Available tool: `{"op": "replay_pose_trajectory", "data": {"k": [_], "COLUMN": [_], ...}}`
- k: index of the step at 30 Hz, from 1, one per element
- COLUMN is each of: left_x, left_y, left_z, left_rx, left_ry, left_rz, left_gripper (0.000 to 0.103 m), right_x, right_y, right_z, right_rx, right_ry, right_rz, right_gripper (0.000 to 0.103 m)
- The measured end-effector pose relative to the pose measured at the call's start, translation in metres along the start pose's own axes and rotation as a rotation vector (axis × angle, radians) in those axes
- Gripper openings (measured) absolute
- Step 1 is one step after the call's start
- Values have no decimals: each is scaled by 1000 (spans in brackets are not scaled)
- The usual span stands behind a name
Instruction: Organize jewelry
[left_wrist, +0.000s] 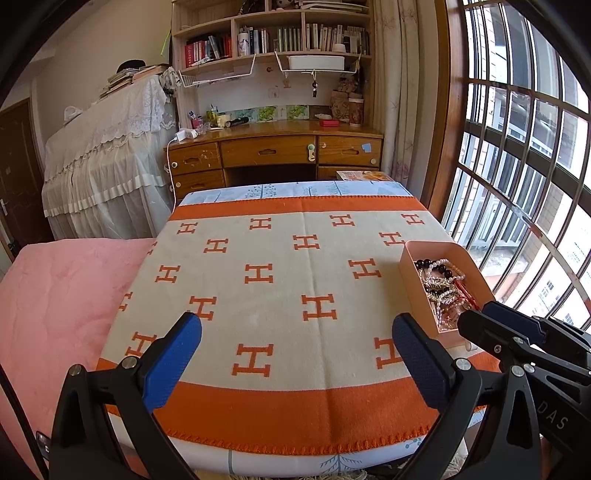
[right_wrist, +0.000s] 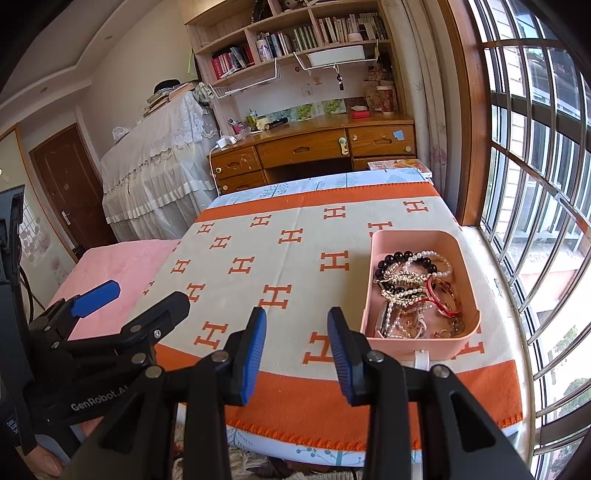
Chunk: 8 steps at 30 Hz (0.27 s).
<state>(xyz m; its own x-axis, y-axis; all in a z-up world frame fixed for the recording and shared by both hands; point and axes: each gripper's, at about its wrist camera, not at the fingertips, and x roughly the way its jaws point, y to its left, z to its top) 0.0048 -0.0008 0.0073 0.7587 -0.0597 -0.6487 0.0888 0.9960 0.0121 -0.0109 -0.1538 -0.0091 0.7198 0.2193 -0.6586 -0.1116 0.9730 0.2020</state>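
I hold both grippers low at the near edge of the table, fingers spread and empty on each. The left gripper faces bare blanket, I judge to leave laying-out room. The right gripper sits just left of the pink tray, placed for a reach inside. Jewelry lies tangled in the tray: beads, pearls, red cord. The right view looks into it; the left view shows only its near wall and the right gripper's tip overlapping it.

Both wrist views face desk; share blanket, box.
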Motion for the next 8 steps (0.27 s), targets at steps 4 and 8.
{"op": "replay_pose_trajectory", "data": {"k": [4,8], "left_x": [0,1], "left_y": [0,1], "left_z": [-1,-6], "left_rx": [0,-4], "left_ry": [4,17], "left_rz": [-1,-1], "left_gripper": [102,102], "right_x": [1,4], "right_y": [0,2], "right_z": [0,-7], "right_rx": [2,4], "right_ry": [4,14], "right_rz": [1,3], "right_gripper": [35,35]}}
